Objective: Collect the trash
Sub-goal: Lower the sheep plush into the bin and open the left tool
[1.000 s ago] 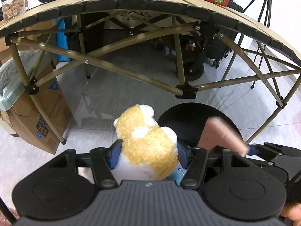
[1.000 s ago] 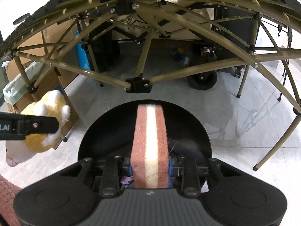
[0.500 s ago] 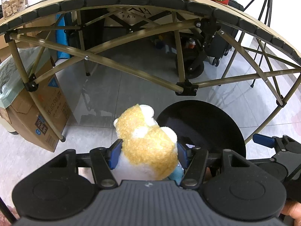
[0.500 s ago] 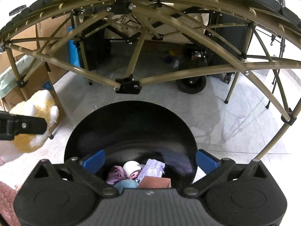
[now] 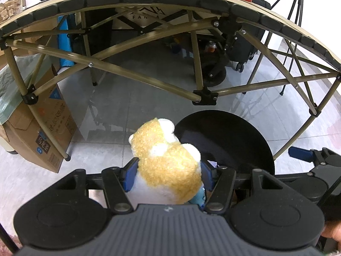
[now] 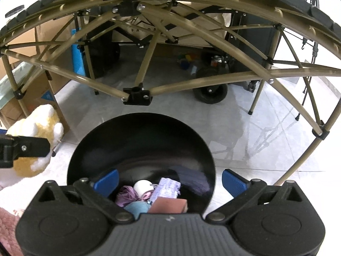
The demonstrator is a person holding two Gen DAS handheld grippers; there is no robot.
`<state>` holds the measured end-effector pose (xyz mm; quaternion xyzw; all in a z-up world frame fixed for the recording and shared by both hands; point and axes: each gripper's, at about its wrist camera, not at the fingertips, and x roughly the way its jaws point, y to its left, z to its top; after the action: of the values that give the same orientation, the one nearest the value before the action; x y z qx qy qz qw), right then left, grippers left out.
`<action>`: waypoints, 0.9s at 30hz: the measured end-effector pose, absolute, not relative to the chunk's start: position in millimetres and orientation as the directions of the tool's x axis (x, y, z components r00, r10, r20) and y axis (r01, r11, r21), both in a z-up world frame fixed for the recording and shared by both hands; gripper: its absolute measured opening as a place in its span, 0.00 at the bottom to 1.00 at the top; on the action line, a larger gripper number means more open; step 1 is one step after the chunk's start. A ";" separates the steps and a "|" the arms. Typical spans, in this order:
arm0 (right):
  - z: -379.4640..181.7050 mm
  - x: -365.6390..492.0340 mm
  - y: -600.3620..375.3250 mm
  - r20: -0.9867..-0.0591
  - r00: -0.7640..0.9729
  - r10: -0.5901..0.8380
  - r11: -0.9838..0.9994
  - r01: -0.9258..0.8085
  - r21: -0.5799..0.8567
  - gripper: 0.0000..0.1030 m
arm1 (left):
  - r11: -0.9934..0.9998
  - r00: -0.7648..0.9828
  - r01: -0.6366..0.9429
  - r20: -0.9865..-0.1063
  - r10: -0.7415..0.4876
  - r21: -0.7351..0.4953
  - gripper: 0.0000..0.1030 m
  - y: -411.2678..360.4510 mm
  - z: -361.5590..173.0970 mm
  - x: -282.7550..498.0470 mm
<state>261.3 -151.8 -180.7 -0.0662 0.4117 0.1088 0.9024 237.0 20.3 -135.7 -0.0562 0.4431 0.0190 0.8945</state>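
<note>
Right tool: jaws have just been opening, now spread wide with nothing between them, hanging over the black bin. Pink sponge lies in the bin on top of other scraps, near edge. Left tool: clamped on the yellow-white plush toy, just left of the bin rim. Bin sits on the tile floor in front of the folding desk's frame.
</note>
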 end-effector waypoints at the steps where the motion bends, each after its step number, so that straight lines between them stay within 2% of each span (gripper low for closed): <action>1: -179.6 261.2 -153.3 -0.757 0.640 0.135 0.968 -0.247 -0.036 1.00 | 0.993 0.606 -0.081 -0.795 -0.017 -0.083 0.58 19.0 -136.3 236.8; 27: -123.7 257.8 -233.0 -0.709 0.702 -0.062 0.993 -0.028 -0.115 1.00 | 0.996 0.601 0.048 -0.794 -0.090 -0.077 0.58 -38.6 -145.3 255.9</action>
<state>257.8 -233.0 -123.7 -0.0584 0.3858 -0.0095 0.9207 255.9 -38.6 -145.3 -0.0237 0.4451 -0.0386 0.8943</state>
